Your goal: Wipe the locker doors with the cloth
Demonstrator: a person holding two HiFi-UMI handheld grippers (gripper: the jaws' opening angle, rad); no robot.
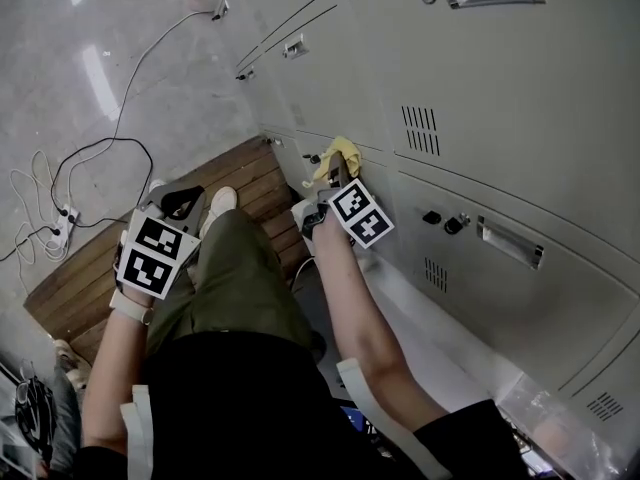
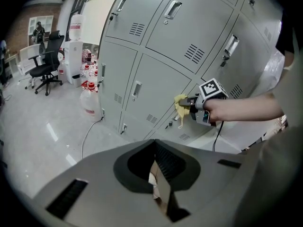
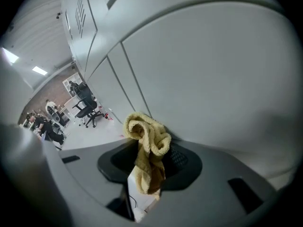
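The grey locker doors (image 1: 500,98) fill the right of the head view. My right gripper (image 1: 335,176) is shut on a crumpled yellow cloth (image 1: 341,154), held up to a low locker door near its seam. In the right gripper view the cloth (image 3: 149,148) bunches out of the right gripper (image 3: 151,168) just short of the door (image 3: 203,70); I cannot tell if it touches. My left gripper (image 1: 183,204) hangs over the person's knee, away from the lockers, shut on nothing. From the left gripper (image 2: 158,183) view, the cloth (image 2: 181,105) dangles against the lockers (image 2: 156,74).
A wooden pallet (image 1: 110,268) lies on the floor under the person's foot. Cables and a power strip (image 1: 62,223) trail at the left. A pale ledge (image 1: 440,338) runs along the locker base. Water jugs (image 2: 90,100) and office chairs (image 2: 47,63) stand farther off.
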